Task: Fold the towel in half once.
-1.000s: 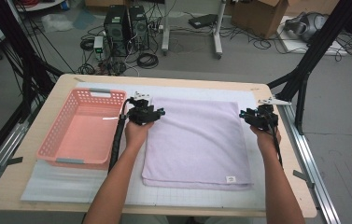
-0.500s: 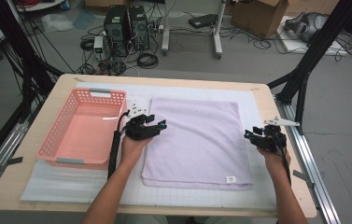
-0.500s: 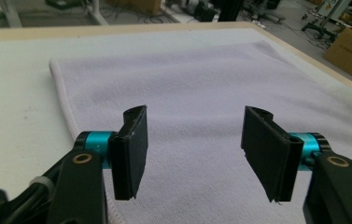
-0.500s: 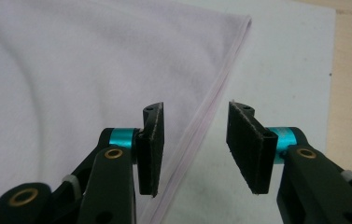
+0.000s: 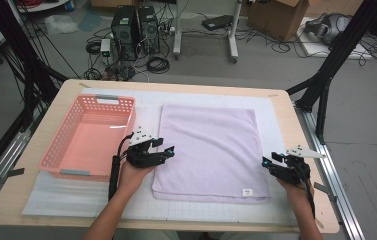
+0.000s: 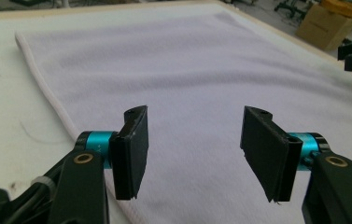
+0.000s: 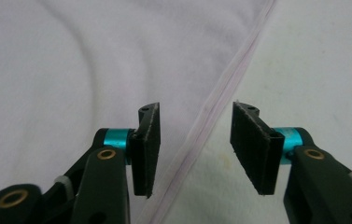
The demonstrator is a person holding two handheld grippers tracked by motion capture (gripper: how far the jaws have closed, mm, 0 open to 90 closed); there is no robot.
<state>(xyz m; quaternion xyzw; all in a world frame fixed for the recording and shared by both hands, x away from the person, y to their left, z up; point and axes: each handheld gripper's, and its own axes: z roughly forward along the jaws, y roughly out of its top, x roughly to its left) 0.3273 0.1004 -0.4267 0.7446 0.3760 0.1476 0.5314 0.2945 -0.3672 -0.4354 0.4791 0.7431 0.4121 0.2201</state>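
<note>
Both of my hands have come back toward me along the towel's two long edges since a second ago, when they were up near its far corners; now they sit beside its near half. From above, my left gripper hovers at the towel's left edge, between the towel and the pink basket, while my right gripper is at the right edge, close to the near right corner where a small white label is sewn on. The lilac towel lies flat, folded, on the white mat in the middle of the table, with the basket just beside it on the left.

That overhead picture is too coarse to show how the jaws stand. My left gripper view settles it: the two black pads are well apart with nothing between them but towel lying below, and the rolled hem runs off to the left of them. It also catches my other gripper far off at the right edge of the picture.

My right gripper view shows what neither of the others does: the towel's stitched hem runs diagonally straight through the gap between my pads, towel on one side, bare mat on the other. Those jaws have just been opening; the hem lies below the gap and the pads press on nothing. The left jaws opened a little too and grip nothing.
</note>
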